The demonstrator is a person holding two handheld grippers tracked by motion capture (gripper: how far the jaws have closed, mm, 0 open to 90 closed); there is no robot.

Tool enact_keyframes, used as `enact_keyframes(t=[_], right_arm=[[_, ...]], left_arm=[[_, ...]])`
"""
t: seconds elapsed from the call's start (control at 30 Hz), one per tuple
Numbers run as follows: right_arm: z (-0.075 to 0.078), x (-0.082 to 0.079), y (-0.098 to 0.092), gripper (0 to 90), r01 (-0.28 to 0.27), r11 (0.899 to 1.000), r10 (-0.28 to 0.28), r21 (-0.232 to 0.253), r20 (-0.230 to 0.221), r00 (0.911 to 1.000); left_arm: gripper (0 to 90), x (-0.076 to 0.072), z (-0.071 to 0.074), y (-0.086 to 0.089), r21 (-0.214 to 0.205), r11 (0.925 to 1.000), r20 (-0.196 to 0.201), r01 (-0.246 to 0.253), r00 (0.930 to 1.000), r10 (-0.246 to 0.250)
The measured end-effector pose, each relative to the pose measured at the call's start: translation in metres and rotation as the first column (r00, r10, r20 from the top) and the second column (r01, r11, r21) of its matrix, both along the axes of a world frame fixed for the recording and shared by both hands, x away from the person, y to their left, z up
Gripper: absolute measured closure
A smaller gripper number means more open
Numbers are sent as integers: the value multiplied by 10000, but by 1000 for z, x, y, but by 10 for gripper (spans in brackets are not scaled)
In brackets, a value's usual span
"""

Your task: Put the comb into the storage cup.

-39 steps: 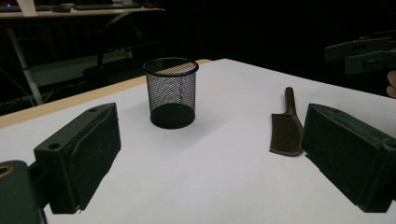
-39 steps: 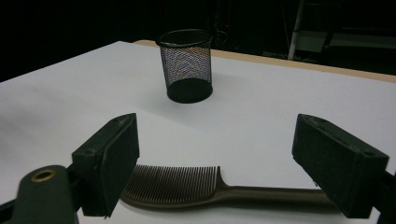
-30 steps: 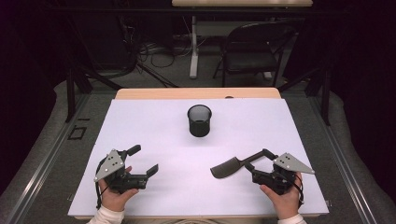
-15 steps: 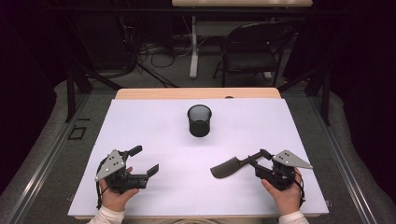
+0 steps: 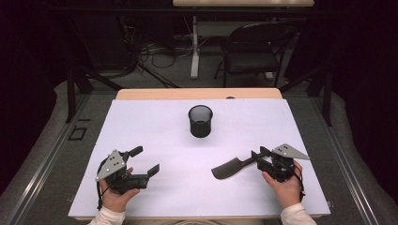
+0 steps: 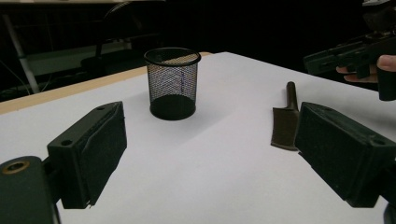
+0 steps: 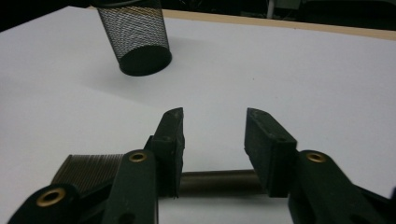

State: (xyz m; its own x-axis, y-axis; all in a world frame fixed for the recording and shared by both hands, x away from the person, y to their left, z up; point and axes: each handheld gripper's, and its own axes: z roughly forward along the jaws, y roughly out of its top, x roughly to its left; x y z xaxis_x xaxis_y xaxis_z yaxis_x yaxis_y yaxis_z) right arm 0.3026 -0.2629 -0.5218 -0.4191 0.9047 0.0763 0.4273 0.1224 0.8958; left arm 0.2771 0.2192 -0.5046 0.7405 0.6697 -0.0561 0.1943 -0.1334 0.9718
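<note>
Dark spatula [image 5: 232, 167] flat on the white surface [image 5: 159, 136], near edge, right of centre. Long axis roughly left-right across the high view: ribbed blade toward the middle, round handle [image 7: 217, 182] running out toward the right hand. Handle end lying between the jaws of the right gripper [image 5: 258, 157], crosswise to them, as seen in the right gripper view. Jaws there partly open, just been closing, a gap visible on either side of the handle; pads not yet pressing on it, nothing held. Grip looks a short squeeze away, jaws already straddling the shaft square-on; no re-aiming judged necessary.

Left gripper [image 5: 145, 161] well apart to the left, jaws spread wide, empty, pointed across toward the blade and the mesh pen cup [image 5: 200, 121]. Cup upright, mid-surface, farther back than the spatula and left of its handle. Right hand plainly nearer the spatula. Likely path afterwards: lift by the handle, swing back and left toward the cup.
</note>
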Motion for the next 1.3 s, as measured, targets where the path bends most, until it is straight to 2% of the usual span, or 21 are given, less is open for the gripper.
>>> enact_keyframes(t=[0.13,0.4,0.6,0.9,1.3], right_arm=[[-1,11,-1,641,258,9996,-258,-153,-23,9997],[-10,29,-5,784,541,9966,-589,-614,-792,9951],[-16,38,-6,882,623,9951,-705,-770,-1091,9915],[-26,49,-6,900,811,9914,-974,-1028,-1658,9813],[-30,50,-3,900,679,9888,-932,-1326,-1950,9764]], left_arm=[[96,0,0,0,-20,10000,-17,-35,10000,35],[107,1,-1,1,-8,10000,-40,-25,10000,24],[117,1,-1,1,-21,10000,-65,-77,9999,77],[145,2,-2,2,47,9999,-138,-99,9999,100],[145,3,-3,3,88,9998,-212,-189,9996,191]])
